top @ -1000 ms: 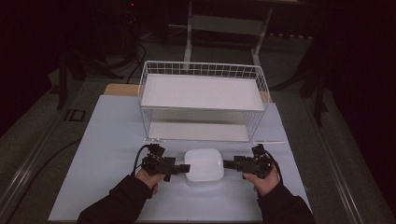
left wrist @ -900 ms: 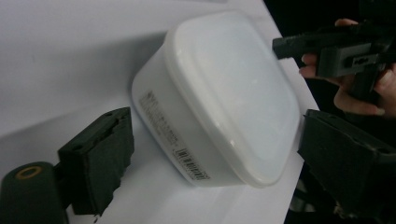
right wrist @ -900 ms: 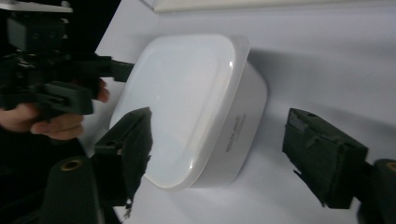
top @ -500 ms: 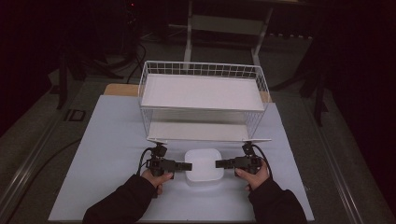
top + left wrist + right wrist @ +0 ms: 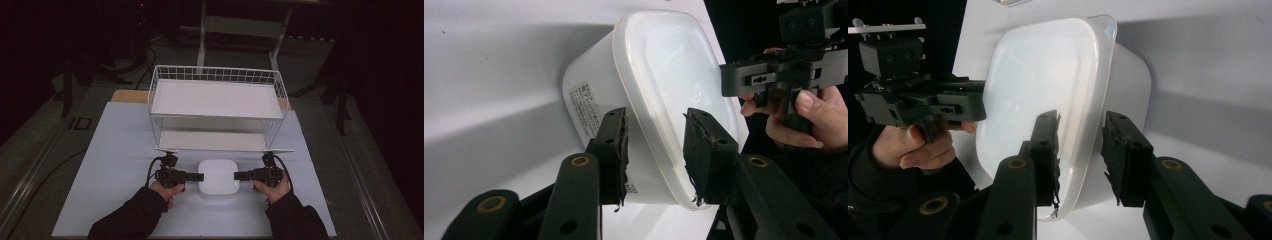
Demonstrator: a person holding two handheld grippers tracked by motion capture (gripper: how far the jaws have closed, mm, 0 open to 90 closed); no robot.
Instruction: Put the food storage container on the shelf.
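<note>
Both grippers closed in on tub (image 5: 218, 175) | left gripper (image 5: 198, 176), right gripper (image 5: 238, 175) jaws parted astride rim | rack (image 5: 217, 107) behind tub

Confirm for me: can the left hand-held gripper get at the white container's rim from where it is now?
Probably yes. The left hand-held gripper is open with its jaws either side of the white container rim, nothing between them.

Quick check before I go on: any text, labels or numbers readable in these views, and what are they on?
Printed label on the side wall of the white container, left gripper view: several lines of small print, too small and tilted to read.
"ID": flat mark on the floor beside the table's left edge, high view; that reading is uncertain.
Nothing else legible; the wire rack carries no visible text.
</note>
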